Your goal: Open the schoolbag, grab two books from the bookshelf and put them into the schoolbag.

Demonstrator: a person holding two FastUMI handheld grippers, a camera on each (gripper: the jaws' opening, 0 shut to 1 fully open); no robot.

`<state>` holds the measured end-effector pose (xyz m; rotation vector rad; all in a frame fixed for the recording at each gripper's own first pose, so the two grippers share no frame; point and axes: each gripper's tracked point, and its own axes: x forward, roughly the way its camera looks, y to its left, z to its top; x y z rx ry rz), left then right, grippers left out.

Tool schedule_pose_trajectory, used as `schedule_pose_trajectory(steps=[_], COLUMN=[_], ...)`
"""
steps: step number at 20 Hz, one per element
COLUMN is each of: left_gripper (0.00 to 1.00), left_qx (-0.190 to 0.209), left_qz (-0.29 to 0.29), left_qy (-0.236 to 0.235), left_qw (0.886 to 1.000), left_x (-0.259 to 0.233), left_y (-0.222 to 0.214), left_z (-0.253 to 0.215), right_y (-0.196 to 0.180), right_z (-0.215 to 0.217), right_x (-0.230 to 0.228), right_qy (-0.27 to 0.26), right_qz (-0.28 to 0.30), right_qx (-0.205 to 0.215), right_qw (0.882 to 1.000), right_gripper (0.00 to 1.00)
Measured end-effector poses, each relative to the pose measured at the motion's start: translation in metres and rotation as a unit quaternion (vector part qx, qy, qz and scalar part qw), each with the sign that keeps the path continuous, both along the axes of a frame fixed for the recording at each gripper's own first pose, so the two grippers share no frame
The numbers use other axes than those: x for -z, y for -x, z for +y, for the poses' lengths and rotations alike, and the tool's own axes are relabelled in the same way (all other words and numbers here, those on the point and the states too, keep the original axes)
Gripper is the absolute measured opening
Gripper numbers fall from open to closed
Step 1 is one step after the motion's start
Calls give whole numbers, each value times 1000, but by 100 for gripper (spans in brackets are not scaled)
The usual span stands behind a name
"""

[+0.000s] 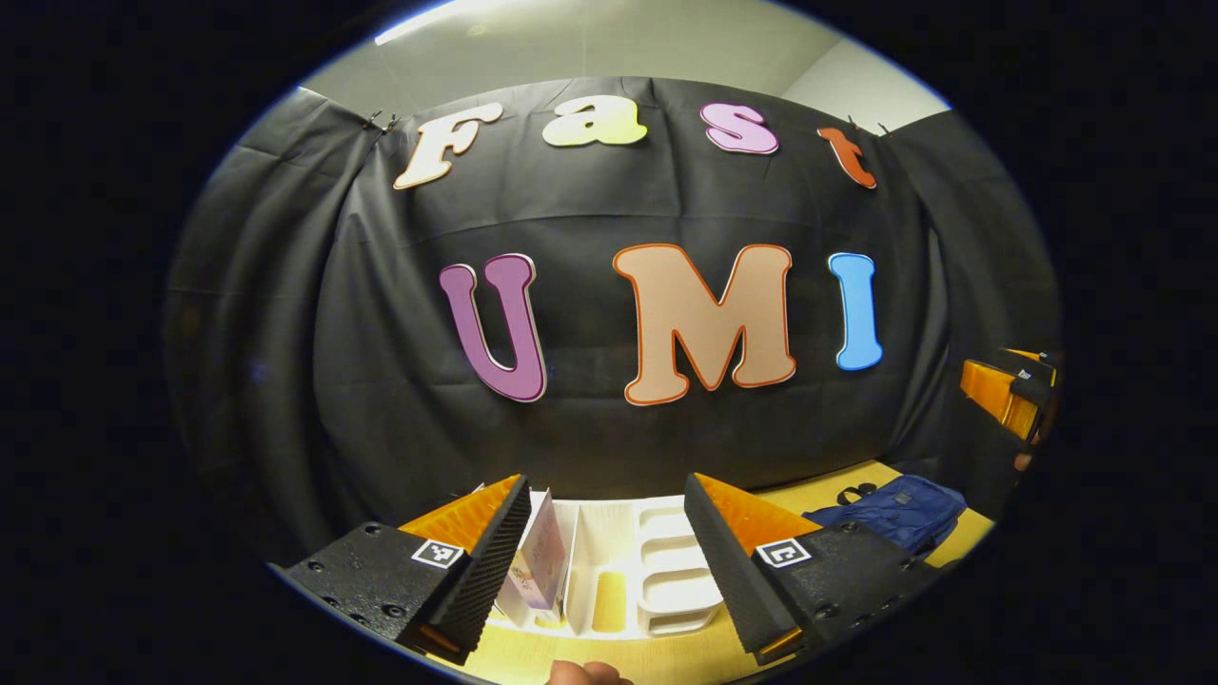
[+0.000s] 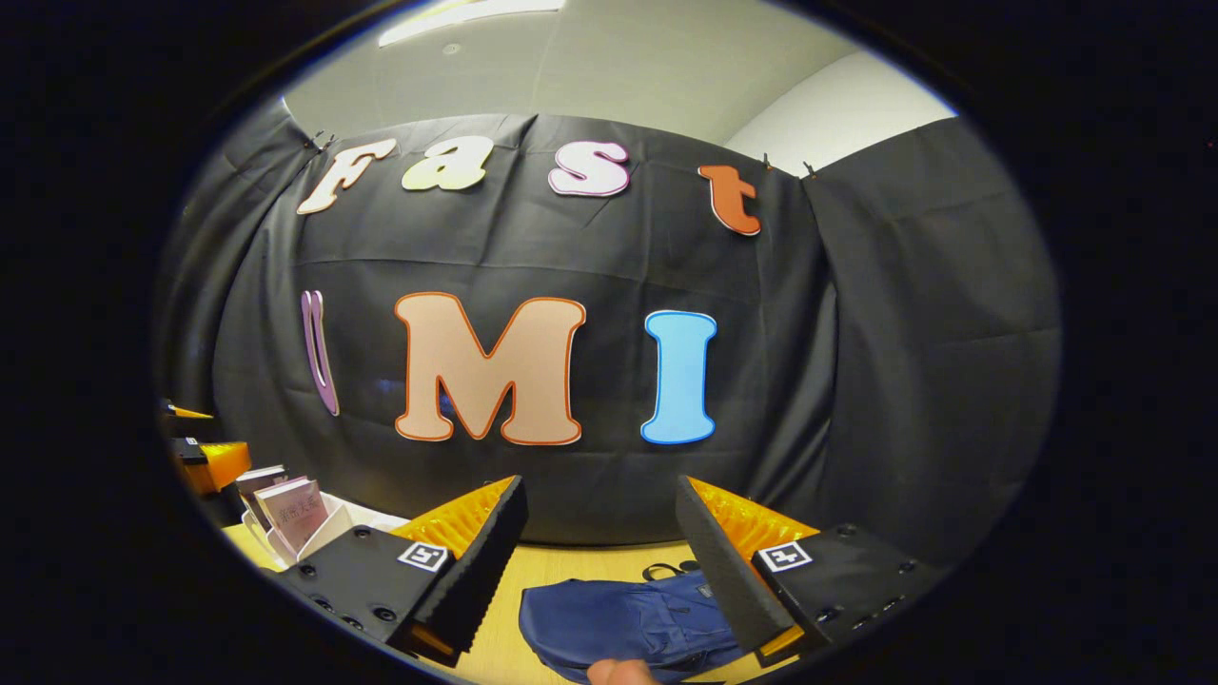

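Observation:
In the left gripper view, my left gripper (image 1: 609,533) hangs open above a white bookshelf (image 1: 666,571) on the wooden table. A pale book (image 1: 539,561) leans in the shelf's left slot, between the fingers but untouched. The blue schoolbag (image 1: 899,514) lies flat to the right, and the other gripper (image 1: 1009,390) shows at the far right edge. In the right gripper view, my right gripper (image 2: 601,533) is open above the schoolbag (image 2: 628,623), with nothing between its fingers. Books (image 2: 290,509) stand in the shelf at lower left, near the other gripper (image 2: 205,457).
The wooden table (image 1: 666,656) runs up to the black cloth wall behind. A fingertip (image 2: 618,674) shows at the bottom edge of the right gripper view, and another (image 1: 585,674) at the bottom of the left gripper view.

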<state>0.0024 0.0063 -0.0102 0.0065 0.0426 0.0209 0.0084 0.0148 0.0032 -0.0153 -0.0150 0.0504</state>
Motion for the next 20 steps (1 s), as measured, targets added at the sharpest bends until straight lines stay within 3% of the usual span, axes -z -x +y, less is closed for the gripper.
schedule_pose_trajectory(steps=[4, 8, 11, 14, 15, 17, 20], left_gripper=[96, 95, 96, 95, 95, 96, 96], left_qx=[-2, -5, -11, -20, -22, -29, -39], left_qz=[2, 9, 23, 23, 22, 24, 30], left_qy=[0, 4, 5, 4, 2, 3, 6], left_qw=[1000, 1000, 1000, 1000, 999, 999, 999], left_x=[1, 6, 15, 14, 15, 16, 20], left_y=[-2, -3, -4, -3, -3, -3, -1], left_z=[1, 4, 9, 15, 16, 21, 27], right_y=[-4, -8, -5, 3, 9, 20, 27], right_z=[3, 3, 2, 4, 7, 17, 17], right_x=[4, 20, 37, 76, 94, 130, 197], right_qy=[20, 91, 160, 267, 306, 368, 447], right_qz=[2, 5, 1, 6, 7, 10, 40], right_qx=[-8, -28, -47, -77, -94, -138, -175], right_qw=[1000, 995, 986, 961, 947, 919, 876], right_gripper=[100, 98, 98, 97, 100, 90, 89])
